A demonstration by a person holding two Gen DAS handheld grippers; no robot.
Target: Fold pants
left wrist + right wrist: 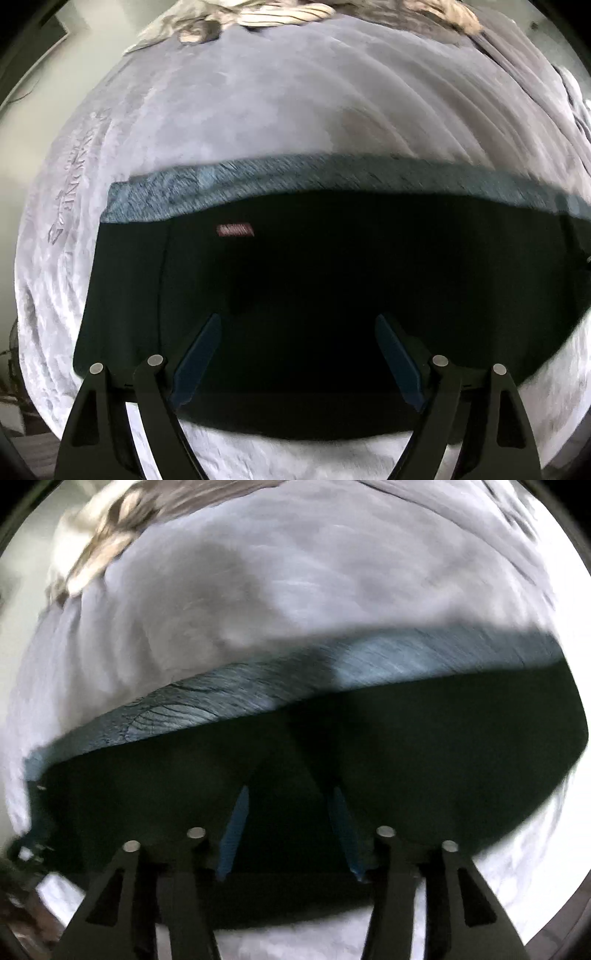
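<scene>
Plush grey blanket [229, 122] underneath, dark soft pants with blue-grey waistband [332, 258] spread flat near both grippers; left gripper [297, 325] wide apart, right gripper [290, 794] narrower, neither holding; limp, light fabric, best pinched at the near edge

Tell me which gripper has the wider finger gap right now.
The left gripper: its blue pads stand far apart over the dark pants. The right gripper is open too, but narrower.
</scene>
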